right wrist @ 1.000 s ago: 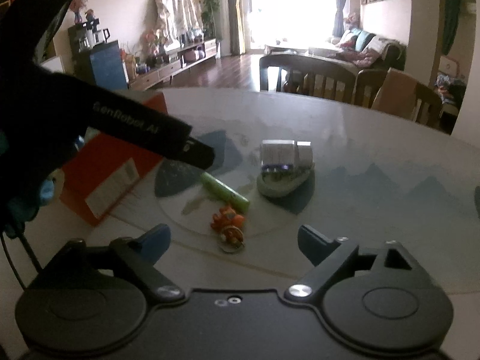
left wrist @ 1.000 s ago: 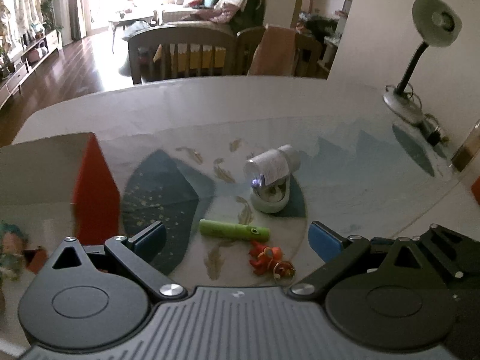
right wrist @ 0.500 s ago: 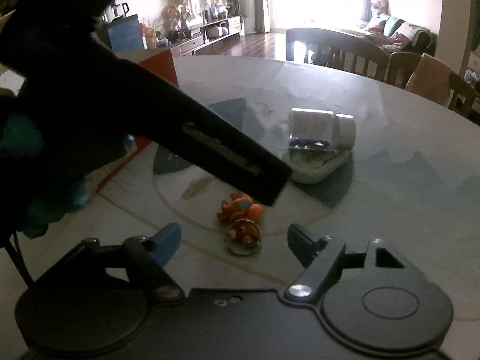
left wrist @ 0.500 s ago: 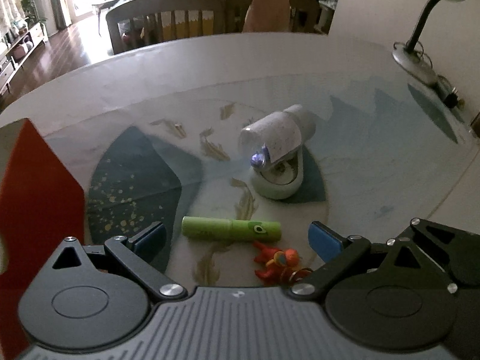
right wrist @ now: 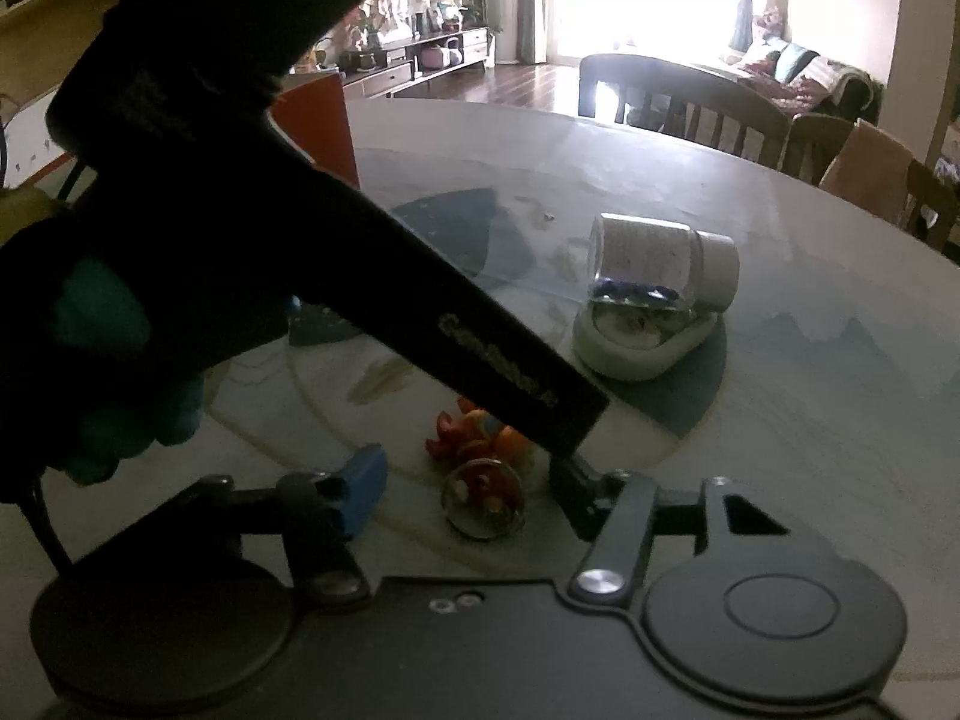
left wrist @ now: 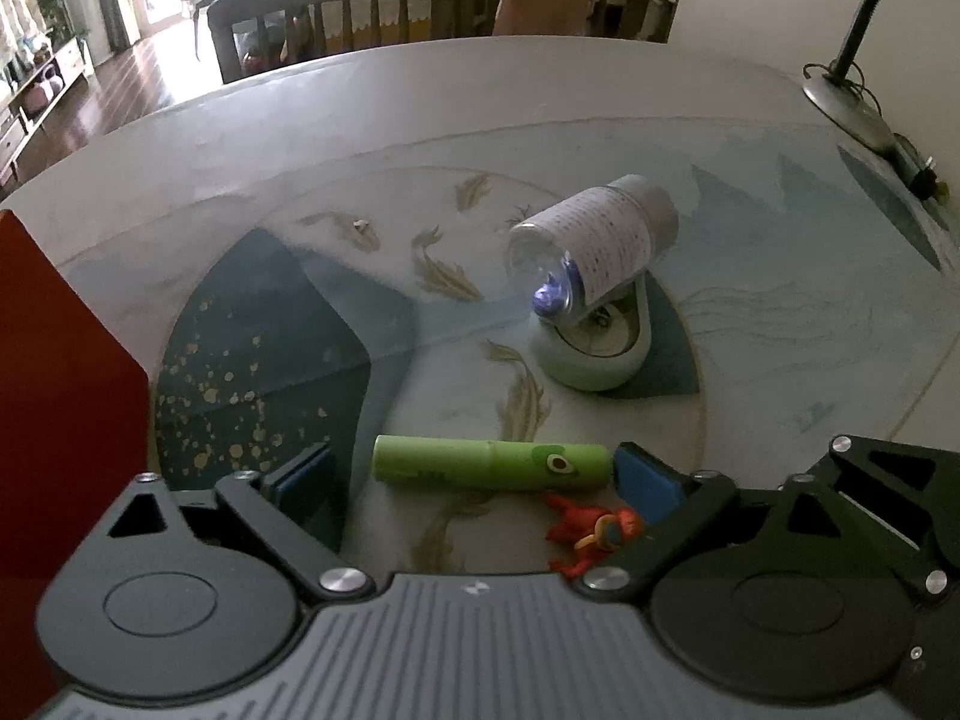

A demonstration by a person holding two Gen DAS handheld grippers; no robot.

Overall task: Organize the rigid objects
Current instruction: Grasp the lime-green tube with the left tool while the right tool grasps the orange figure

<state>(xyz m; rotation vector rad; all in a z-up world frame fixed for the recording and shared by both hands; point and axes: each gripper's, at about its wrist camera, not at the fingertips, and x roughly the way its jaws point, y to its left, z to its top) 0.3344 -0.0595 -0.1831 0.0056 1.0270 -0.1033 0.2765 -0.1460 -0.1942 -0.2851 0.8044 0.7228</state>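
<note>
Both grippers have dropped nearer the table since the earlier frames, and both pairs of jaws have just been closing. The left gripper straddles the green cylindrical tube lying crosswise; its right pad touches the tube's end, the left stands clear. At nine o'clock a red box walls the edge. The right gripper, half closed, brackets the orange figurine keychain without pressing it. Only the left view shows the tube; at one o'clock lies a clear jar on a white dish.

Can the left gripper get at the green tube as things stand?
Probably yes: the left gripper already straddles the green tube, its jaws just closing, right pad about touching the tube's end, left pad still apart. Nothing lies between.
</note>
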